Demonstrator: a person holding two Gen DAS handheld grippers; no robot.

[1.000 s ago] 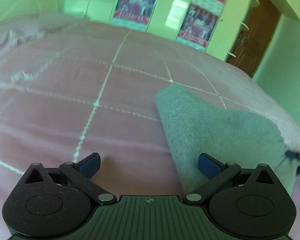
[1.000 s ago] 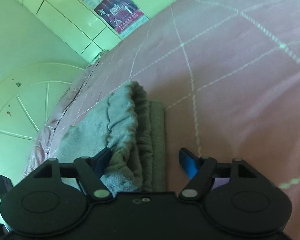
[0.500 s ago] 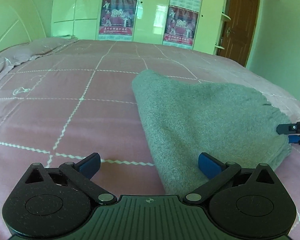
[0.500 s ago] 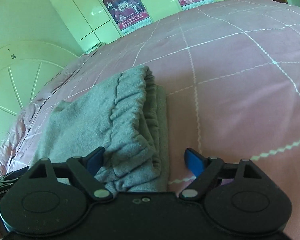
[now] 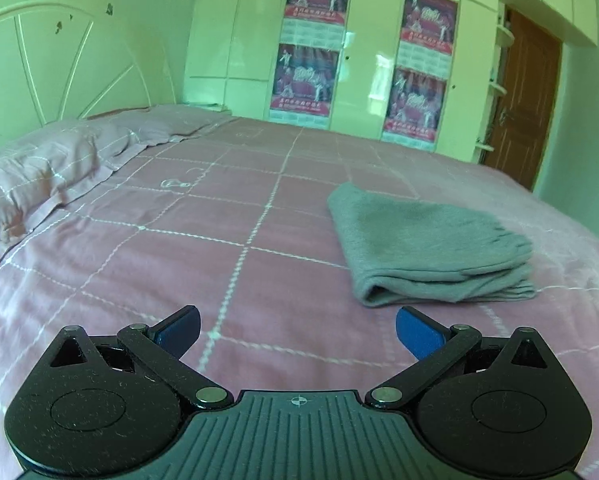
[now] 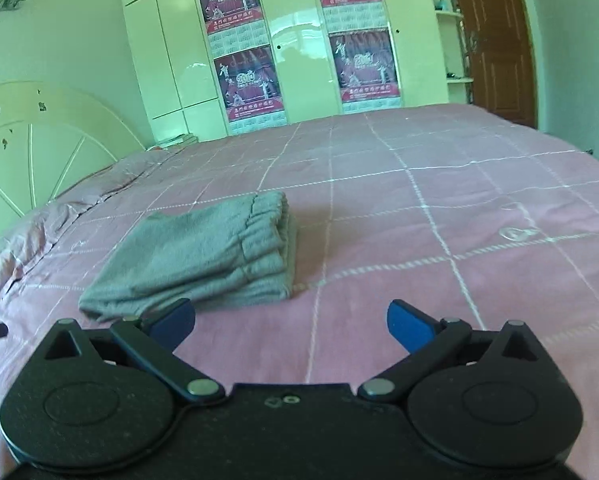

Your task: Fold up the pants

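The left black two-finger gripper with blue pads (image 5: 297,330) is spread wide, its jaws holding nothing and touching nothing; only pink bedspread shows between them. It is held level above the near part of the bed and looks across it toward the far wall, with the folded grey fleece pants (image 5: 427,246) lying ahead and to its right, apart from the blue pads. The right black two-finger gripper with blue pads (image 6: 291,326) is likewise released and empty, held level over the bed; from its camera the folded pants (image 6: 203,256) sit ahead and to the left, the left pad overlapping the bundle's near edge in the view, though whether it touches the cloth cannot be told. The pants form a compact stacked bundle, the gathered elastic waistband layered at the edge nearer the right gripper and a rounded fold at the side nearer the left one. They rest flat on the pink quilted bedspread with a white stitched grid (image 5: 235,216). A pink pillow (image 5: 39,176) lies at the left by the pale arched headboard (image 5: 63,76). Behind the bed stand glossy cream wardrobe doors (image 5: 363,60) bearing red calendar posters (image 5: 305,76), and a brown wooden door (image 5: 527,100) at the far right.
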